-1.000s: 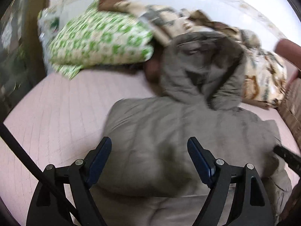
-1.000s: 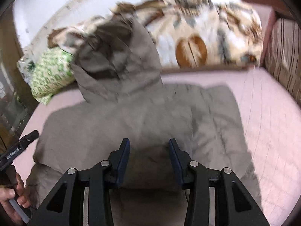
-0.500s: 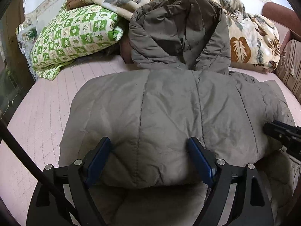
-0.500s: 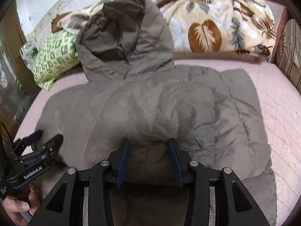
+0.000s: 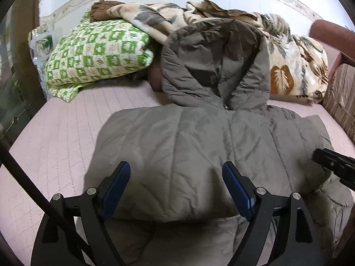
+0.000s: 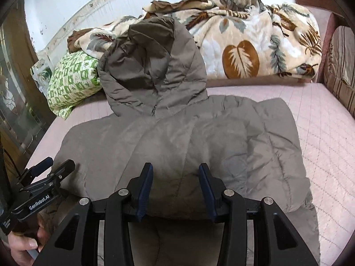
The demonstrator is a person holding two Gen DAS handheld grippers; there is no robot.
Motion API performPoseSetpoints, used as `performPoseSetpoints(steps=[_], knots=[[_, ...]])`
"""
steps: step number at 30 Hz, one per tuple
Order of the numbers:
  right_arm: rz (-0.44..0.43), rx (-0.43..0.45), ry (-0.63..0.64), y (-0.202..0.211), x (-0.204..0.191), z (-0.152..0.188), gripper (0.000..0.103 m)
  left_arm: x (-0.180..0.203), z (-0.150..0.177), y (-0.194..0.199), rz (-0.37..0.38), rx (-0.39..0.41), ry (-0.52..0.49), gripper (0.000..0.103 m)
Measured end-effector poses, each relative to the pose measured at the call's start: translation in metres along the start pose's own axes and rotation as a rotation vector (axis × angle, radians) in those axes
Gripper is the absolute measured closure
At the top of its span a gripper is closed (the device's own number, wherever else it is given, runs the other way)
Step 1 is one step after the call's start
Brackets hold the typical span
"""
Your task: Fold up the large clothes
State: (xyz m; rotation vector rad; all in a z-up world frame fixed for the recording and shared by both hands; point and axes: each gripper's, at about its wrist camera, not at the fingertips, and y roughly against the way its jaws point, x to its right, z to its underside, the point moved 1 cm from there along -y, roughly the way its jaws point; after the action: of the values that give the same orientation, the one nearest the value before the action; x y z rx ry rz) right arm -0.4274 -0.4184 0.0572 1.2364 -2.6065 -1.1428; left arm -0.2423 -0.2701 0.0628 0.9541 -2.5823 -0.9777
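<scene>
The grey hooded puffer jacket (image 6: 177, 146) lies on the pink bed (image 6: 328, 133), hood towards the pillows. Left tool (image 5: 175, 188) and right tool (image 6: 175, 190) hover open, gripping nothing. It looks soft, bulky and slippery; best pinched along a quilted hem

Bare pink bed (image 6: 328, 146) lies open at 3 o'clock of the padded jacket (image 6: 188, 146), and more at 9. At 12 the leaf-print blanket (image 6: 255, 51) and green pillow (image 5: 97, 55) block the way. A striped cushion (image 6: 341, 66) walls the right edge.
</scene>
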Motion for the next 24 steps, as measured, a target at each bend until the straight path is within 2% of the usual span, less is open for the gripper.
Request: performPoseSetpoints(steps=[4, 7, 10, 13, 24], knots=[[0.009, -0.007, -0.023, -0.001, 0.007, -0.001, 0.057, -0.018, 0.000, -0.012, -0.043, -0.047, 0.062, 0.019], [0.023, -0.015, -0.033, -0.004, 0.010, -0.001, 0.057, -0.036, 0.001, -0.021, -0.020, -0.089, 0.151, 0.019], [0.030, -0.055, -0.043, -0.013, 0.014, 0.003, 0.057, -0.041, 0.003, -0.027, -0.001, -0.115, 0.181, 0.019], [0.031, -0.086, -0.051, -0.021, 0.016, 0.007, 0.057, -0.036, 0.003, -0.026, -0.020, -0.104, 0.149, 0.019], [0.024, -0.024, -0.057, 0.004, 0.015, 0.001, 0.057, -0.029, -0.004, 0.005, 0.016, 0.017, 0.138, 0.019]])
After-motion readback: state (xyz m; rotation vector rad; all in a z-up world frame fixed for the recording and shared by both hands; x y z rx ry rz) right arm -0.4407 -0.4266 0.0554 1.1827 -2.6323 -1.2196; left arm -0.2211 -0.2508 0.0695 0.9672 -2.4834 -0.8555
